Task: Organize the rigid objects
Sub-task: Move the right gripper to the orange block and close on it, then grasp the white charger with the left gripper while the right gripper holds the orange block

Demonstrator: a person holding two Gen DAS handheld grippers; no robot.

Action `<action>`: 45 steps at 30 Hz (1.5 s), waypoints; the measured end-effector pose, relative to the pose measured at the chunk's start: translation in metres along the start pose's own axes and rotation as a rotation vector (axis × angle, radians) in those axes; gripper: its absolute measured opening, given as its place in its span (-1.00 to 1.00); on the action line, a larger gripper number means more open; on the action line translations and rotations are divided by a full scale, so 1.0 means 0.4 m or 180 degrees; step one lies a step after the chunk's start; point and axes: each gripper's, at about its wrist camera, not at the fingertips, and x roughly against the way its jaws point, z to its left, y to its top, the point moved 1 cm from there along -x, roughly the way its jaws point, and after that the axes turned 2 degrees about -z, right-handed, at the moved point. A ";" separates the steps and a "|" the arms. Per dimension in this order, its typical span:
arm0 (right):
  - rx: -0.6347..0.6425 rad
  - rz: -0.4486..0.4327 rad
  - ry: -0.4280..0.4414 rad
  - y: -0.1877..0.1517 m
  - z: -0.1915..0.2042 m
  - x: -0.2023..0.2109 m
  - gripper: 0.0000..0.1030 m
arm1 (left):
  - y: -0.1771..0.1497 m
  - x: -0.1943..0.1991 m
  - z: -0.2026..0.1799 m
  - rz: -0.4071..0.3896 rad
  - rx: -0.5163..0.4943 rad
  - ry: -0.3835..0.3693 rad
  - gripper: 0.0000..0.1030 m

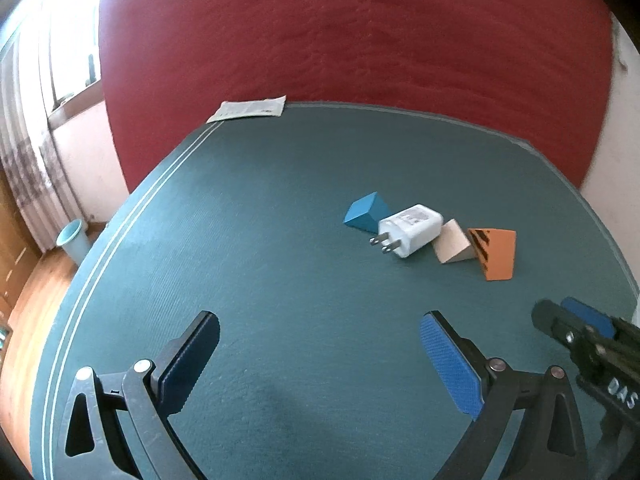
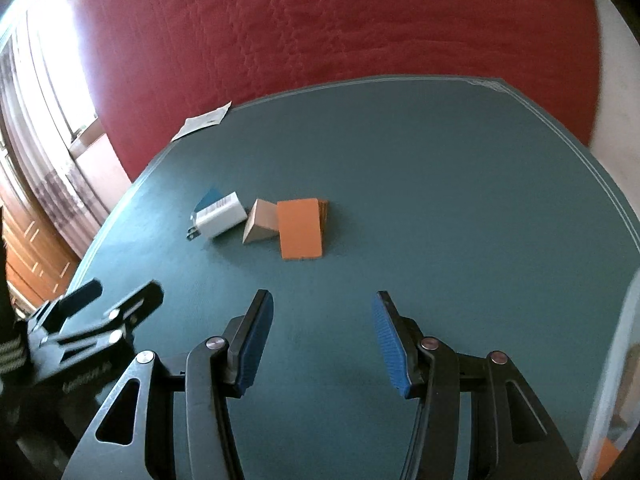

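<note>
Blue block plain from left wrist, nearly hidden behind charger from right, both grippers' fingers spread, empty

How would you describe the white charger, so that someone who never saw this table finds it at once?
Look at the green table mat in front of the red wall: four small things lie in a short row on it. The charger is second from the left, between a blue block and a beige wedge. It alone is white, with two metal prongs.
</note>
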 end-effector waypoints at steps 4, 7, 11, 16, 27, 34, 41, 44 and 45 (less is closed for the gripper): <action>-0.0021 0.0016 -0.0023 0.021 -0.003 -0.027 0.03 | -0.011 0.019 -0.010 0.0039 0.0082 -0.0022 0.98; -0.0030 0.0013 -0.0020 0.034 -0.002 -0.042 0.03 | -0.022 0.032 -0.022 0.0060 0.0107 -0.0021 0.98; -0.0031 -0.0004 -0.0001 0.045 -0.003 -0.053 0.03 | -0.016 0.038 -0.036 0.0070 0.0102 -0.0021 0.98; -0.0042 0.0005 0.0021 0.053 -0.002 -0.070 0.03 | -0.037 0.058 -0.058 0.0052 0.0076 0.0001 0.98; 0.0083 -0.0001 -0.0050 0.072 0.019 -0.094 -0.27 | -0.026 0.044 -0.016 0.0059 0.0096 -0.0014 0.98; 0.0106 0.0008 -0.0012 0.074 0.027 -0.094 -0.36 | -0.020 0.043 -0.003 0.0085 0.0126 -0.0024 0.98; 0.0126 0.0025 0.0076 0.058 0.026 -0.078 -0.36 | -0.021 0.044 0.017 0.0121 0.0194 -0.0012 0.98; 0.0118 0.0026 0.0089 0.044 0.023 -0.062 -0.36 | -0.023 0.048 0.018 0.0113 0.0189 0.0016 0.98; 0.0114 0.0025 0.0090 0.039 0.021 -0.055 -0.36 | -0.025 0.049 0.018 0.0111 0.0184 0.0024 0.98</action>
